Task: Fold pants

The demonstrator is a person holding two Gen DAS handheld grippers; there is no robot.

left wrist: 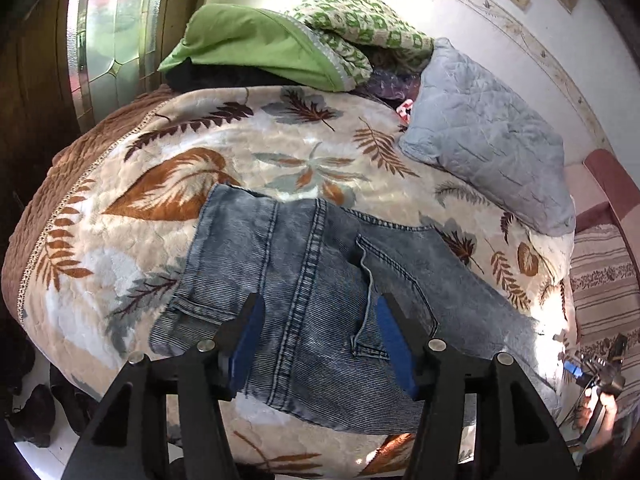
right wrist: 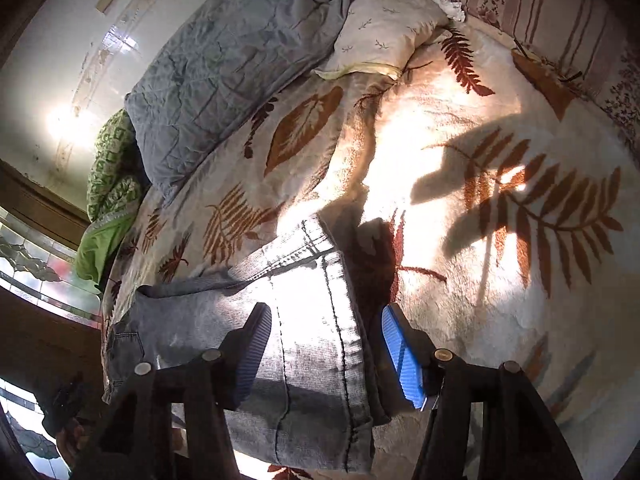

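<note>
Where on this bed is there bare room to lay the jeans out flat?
Bare blanket lies left of the jeans, toward the brown edging, and in the sunlit stretch on their other side, by the leg end. The far side is crowded: a grey quilt, a green pile and a pillow.

Faded blue jeans (left wrist: pixel 304 280) – folded, flat on the leaf-print blanket (left wrist: pixel 140 184).

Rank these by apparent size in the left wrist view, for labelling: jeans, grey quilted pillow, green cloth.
1. jeans, though nearest the camera, which inflates them.
2. grey quilted pillow.
3. green cloth, farthest away, so its true size is uncertain.
</note>
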